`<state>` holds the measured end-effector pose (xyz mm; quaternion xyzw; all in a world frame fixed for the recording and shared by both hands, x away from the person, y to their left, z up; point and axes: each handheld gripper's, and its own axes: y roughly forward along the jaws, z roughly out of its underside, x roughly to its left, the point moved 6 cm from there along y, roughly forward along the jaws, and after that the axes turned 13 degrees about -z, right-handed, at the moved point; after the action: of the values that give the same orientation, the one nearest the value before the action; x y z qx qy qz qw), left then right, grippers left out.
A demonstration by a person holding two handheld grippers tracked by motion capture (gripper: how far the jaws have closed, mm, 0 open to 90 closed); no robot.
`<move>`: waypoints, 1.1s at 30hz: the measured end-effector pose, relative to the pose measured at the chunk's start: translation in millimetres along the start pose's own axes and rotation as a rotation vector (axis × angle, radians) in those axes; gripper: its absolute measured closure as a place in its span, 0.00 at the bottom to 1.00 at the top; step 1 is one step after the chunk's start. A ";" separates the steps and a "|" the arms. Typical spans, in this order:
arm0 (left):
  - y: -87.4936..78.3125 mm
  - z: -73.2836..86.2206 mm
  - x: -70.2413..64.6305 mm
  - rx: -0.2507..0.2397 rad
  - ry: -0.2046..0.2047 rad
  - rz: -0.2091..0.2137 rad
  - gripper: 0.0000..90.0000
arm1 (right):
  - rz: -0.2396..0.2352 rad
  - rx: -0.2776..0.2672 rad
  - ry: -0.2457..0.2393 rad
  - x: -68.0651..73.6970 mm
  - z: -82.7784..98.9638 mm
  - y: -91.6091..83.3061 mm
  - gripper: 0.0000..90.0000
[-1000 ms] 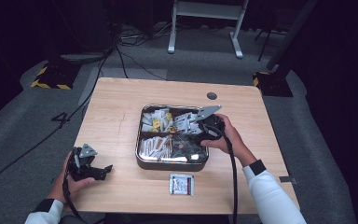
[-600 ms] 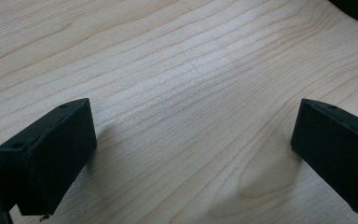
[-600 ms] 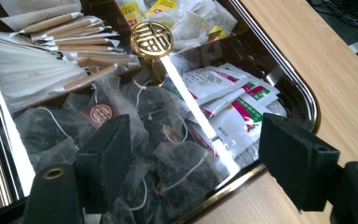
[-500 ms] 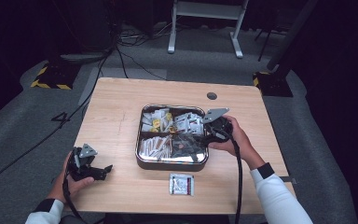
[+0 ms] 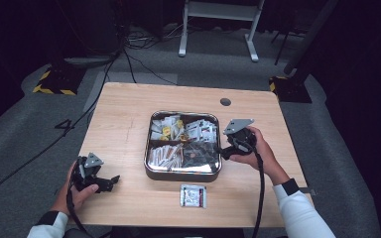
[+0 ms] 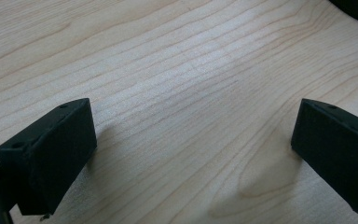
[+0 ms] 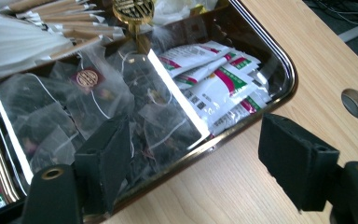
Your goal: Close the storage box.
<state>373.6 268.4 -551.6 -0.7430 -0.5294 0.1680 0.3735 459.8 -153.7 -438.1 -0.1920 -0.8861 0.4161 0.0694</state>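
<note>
Right gripper (image 5: 226, 148), jaws wide and empty, at the tray's (image 5: 182, 175) right rim. Left gripper (image 5: 110, 182), likewise agape, rests on the bare table (image 5: 124, 114). A loose packet (image 5: 193, 196) lies just before the tray.

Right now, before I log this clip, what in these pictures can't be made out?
- Printing on the loose packet lying on the table in front of the tray: too small in the high view.
- Near tray compartments: cut off by the left edge in the right gripper view.
- Tea bag contents: blurred by glare on the clear wrappers.
- Whether the left tongs touch the table: cannot tell.
</note>
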 end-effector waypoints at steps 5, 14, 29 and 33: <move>0.0 0.0 0.0 0.000 0.000 -0.001 0.00 | 0.014 0.000 -0.002 -0.4 7.3 -4.0 0.28; 0.0 0.0 0.0 0.000 0.000 0.000 0.00 | 0.030 -0.007 0.016 -1.6 21.3 -12.3 0.28; 0.0 0.0 0.0 0.000 0.000 -0.001 0.00 | 0.069 0.009 0.042 -5.5 52.5 -24.3 0.27; 0.0 0.0 0.0 0.000 -0.001 -0.002 0.00 | 0.081 0.003 0.050 -6.2 58.8 -28.0 0.27</move>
<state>373.6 268.4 -551.6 -0.7426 -0.5302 0.1679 0.3733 441.0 -214.2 -454.4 -0.2380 -0.8750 0.4149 0.0750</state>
